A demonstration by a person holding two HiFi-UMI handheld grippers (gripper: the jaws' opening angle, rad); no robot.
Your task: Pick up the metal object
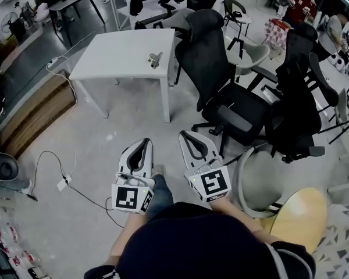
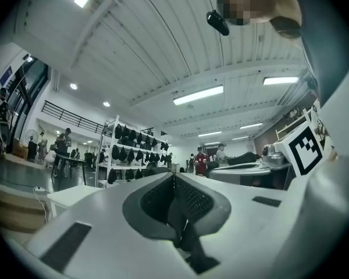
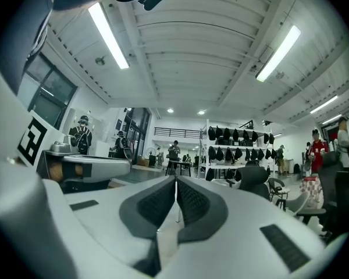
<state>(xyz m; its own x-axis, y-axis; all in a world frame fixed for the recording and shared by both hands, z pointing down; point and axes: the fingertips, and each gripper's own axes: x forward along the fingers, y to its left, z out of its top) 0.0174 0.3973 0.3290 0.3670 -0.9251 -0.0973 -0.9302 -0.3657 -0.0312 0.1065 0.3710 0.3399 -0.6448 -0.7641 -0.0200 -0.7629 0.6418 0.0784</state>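
A small grey metal object (image 1: 155, 58) lies on the white table (image 1: 113, 60), near its right edge, well ahead of me. My left gripper (image 1: 144, 142) and right gripper (image 1: 187, 136) are held side by side close to my body, over the floor and far short of the table. Both point forward and slightly upward. In the left gripper view the left gripper (image 2: 174, 176) has its dark pads pressed together with nothing between them. The right gripper (image 3: 175, 180) looks the same in its own view, shut and empty. Neither gripper view shows the metal object.
Black office chairs (image 1: 218, 83) crowd the table's right side and extend to the right (image 1: 299, 106). A round wooden seat (image 1: 299, 217) is at my lower right. A cable with a power strip (image 1: 63, 183) runs across the floor at left, beside a wooden platform (image 1: 38, 112).
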